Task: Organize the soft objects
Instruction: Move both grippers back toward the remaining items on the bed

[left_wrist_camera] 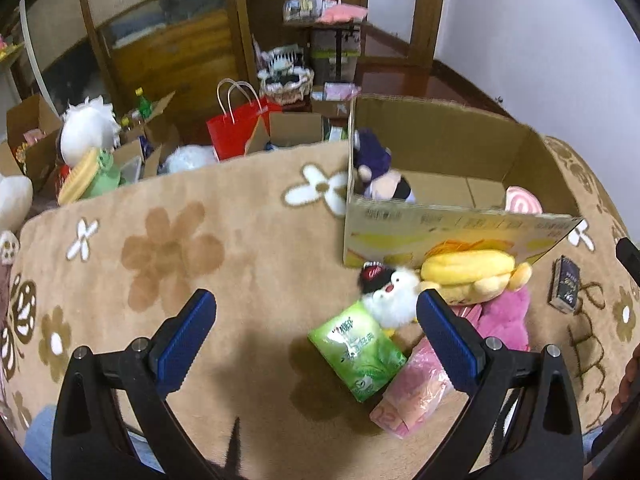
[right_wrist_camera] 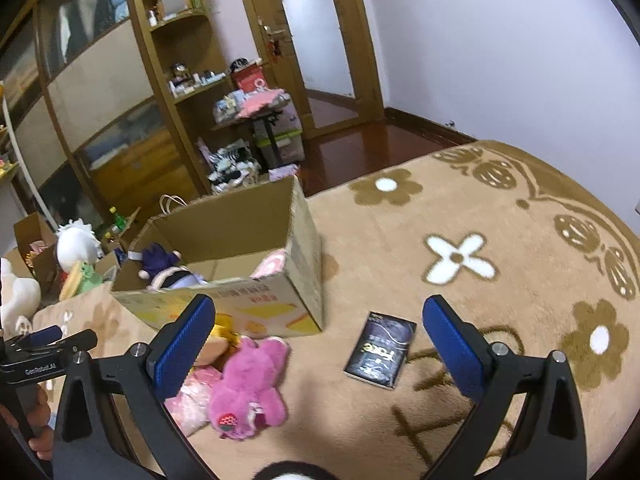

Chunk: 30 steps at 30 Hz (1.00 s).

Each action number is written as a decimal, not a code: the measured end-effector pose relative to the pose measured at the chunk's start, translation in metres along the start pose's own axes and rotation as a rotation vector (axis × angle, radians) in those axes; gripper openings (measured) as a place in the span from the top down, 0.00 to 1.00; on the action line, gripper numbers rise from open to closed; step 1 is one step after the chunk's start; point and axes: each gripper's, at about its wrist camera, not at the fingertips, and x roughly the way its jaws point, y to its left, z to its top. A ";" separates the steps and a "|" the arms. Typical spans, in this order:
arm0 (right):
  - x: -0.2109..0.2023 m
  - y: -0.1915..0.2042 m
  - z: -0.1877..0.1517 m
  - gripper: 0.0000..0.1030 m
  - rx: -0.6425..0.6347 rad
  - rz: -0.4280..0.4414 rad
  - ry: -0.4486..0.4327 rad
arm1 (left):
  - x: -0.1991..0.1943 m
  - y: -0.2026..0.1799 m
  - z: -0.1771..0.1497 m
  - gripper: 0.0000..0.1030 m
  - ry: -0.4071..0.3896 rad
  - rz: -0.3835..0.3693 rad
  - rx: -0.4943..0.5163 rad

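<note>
An open cardboard box [left_wrist_camera: 452, 232] [right_wrist_camera: 296, 280] stands on the beige flowered blanket and holds a purple-haired doll [left_wrist_camera: 378, 168] [right_wrist_camera: 168, 270] and a pink swirl cushion [left_wrist_camera: 522, 202] [right_wrist_camera: 270, 264]. In front of the box lie a yellow plush [left_wrist_camera: 468, 272], a small white plush with a black cap [left_wrist_camera: 390, 294], a pink plush bear [left_wrist_camera: 506, 320] [right_wrist_camera: 252, 388], a green tissue pack [left_wrist_camera: 358, 354] and a pink bag [left_wrist_camera: 412, 396]. My left gripper [left_wrist_camera: 316, 336] is open and empty above the tissue pack. My right gripper [right_wrist_camera: 316, 344] is open and empty, right of the pink bear.
A dark book [right_wrist_camera: 380, 350] [left_wrist_camera: 564, 286] lies on the blanket right of the box. Beyond the blanket's far edge are a red paper bag [left_wrist_camera: 236, 130], cardboard boxes, a white-haired plush [left_wrist_camera: 86, 132] and wooden shelves [right_wrist_camera: 176, 80].
</note>
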 end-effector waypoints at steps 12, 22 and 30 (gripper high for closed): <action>0.047 -0.022 -0.022 0.00 0.045 -0.068 0.096 | 0.047 -0.008 -0.010 0.03 0.117 0.008 -0.035; 0.075 -0.033 -0.032 0.00 0.080 -0.089 0.147 | 0.075 -0.015 -0.021 0.03 0.205 -0.010 -0.050; 0.089 -0.039 -0.037 0.13 0.086 -0.108 0.187 | 0.089 -0.024 -0.027 0.04 0.252 -0.004 -0.021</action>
